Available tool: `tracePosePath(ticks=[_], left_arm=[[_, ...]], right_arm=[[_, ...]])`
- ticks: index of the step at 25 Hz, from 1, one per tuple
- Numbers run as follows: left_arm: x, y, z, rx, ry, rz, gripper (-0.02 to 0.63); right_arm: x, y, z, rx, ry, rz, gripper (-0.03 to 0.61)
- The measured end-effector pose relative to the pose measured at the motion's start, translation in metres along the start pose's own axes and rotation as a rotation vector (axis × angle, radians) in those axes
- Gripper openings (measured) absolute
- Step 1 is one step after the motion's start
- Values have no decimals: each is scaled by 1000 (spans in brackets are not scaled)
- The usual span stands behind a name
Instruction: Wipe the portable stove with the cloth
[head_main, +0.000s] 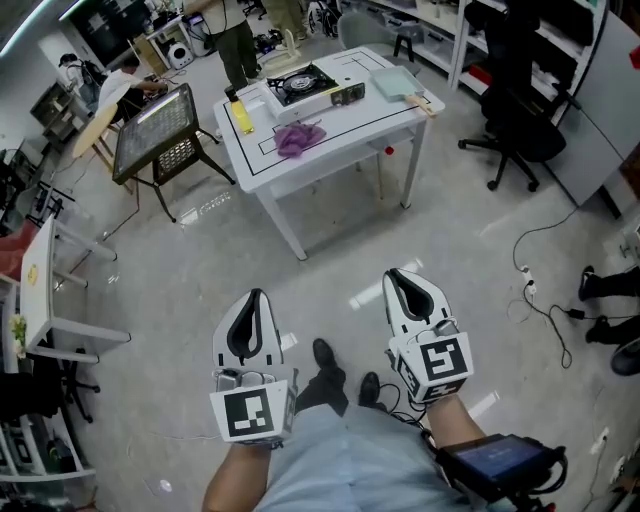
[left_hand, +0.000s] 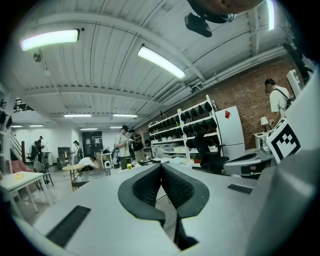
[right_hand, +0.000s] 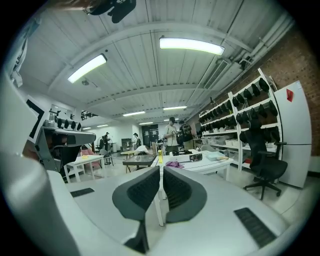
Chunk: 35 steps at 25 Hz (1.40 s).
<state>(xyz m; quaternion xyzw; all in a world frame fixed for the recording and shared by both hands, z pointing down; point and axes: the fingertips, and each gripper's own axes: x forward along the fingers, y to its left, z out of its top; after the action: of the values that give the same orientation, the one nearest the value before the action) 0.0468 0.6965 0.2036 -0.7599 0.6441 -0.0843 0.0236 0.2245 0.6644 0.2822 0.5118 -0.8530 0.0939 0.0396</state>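
Jaws together on left gripper (head_main: 257, 293), right gripper (head_main: 391, 273), distant cloth (head_main: 299, 139) details unclear

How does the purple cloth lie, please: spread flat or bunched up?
Bunched up: the cloth forms a crumpled heap on the table.

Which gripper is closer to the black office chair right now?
Right. In the head view the right gripper is down-left of the office chair; the left gripper is farther left still.
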Motion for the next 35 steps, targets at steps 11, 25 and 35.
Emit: tracePosePath(ticks=[11,25,35], left_arm=[[98,64,-55,-83,63,41,18],[260,191,-19,-100,-38,50,19],[327,199,-11,-76,-55,-4,18]], right_arm=[[124,-2,-35,-25,127,50,52],[331,0,45,-102,79,66,53],[381,-28,72,-114,31,26,54]])
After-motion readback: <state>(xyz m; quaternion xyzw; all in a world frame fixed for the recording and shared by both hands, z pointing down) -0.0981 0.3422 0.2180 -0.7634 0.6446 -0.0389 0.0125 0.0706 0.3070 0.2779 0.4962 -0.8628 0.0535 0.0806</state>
